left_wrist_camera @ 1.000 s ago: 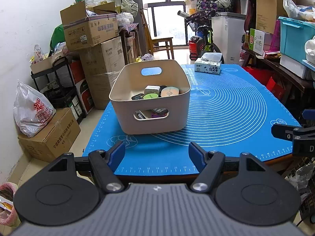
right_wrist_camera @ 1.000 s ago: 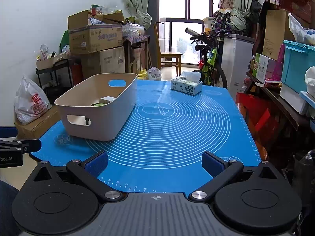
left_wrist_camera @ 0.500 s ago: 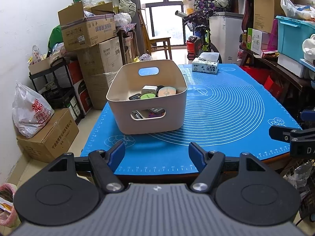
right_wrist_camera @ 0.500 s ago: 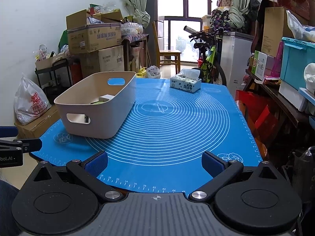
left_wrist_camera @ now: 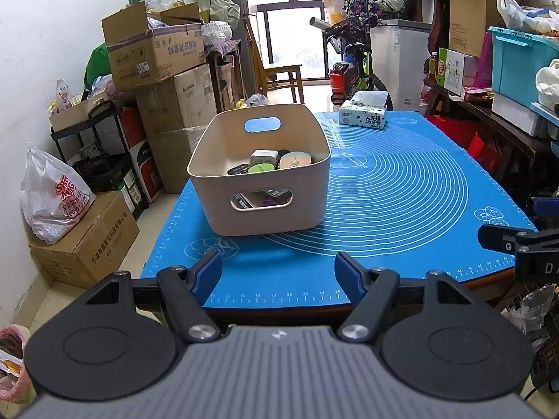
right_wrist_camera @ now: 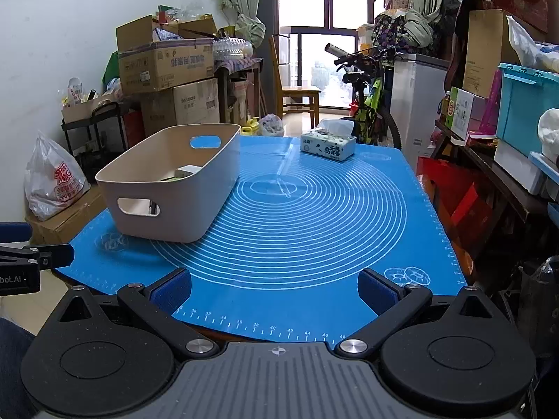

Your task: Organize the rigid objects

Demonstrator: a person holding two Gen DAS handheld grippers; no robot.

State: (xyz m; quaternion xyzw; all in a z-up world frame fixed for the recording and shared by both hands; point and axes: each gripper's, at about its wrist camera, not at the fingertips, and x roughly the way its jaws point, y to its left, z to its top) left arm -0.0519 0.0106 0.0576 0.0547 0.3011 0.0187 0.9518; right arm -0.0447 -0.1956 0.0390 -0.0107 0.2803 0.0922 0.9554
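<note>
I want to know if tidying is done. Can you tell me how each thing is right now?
Left gripper: fingers open, holding nothing.
Right gripper: fingers open, holding nothing.
Beige bin: upright on the mat, no lid, small things piled inside.
Tissue box: flat at the mat's far end, a tissue sticking out the top.
Blue mat: spread flat on the table.

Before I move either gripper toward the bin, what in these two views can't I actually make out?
- Bin contents: the left wrist view shows only the top items; the near wall hides the rest.
- In the right wrist view the bin wall hides nearly everything inside.
- Right gripper: cut off by the left wrist view's edge.
- Tissue box print: too small to read.
</note>
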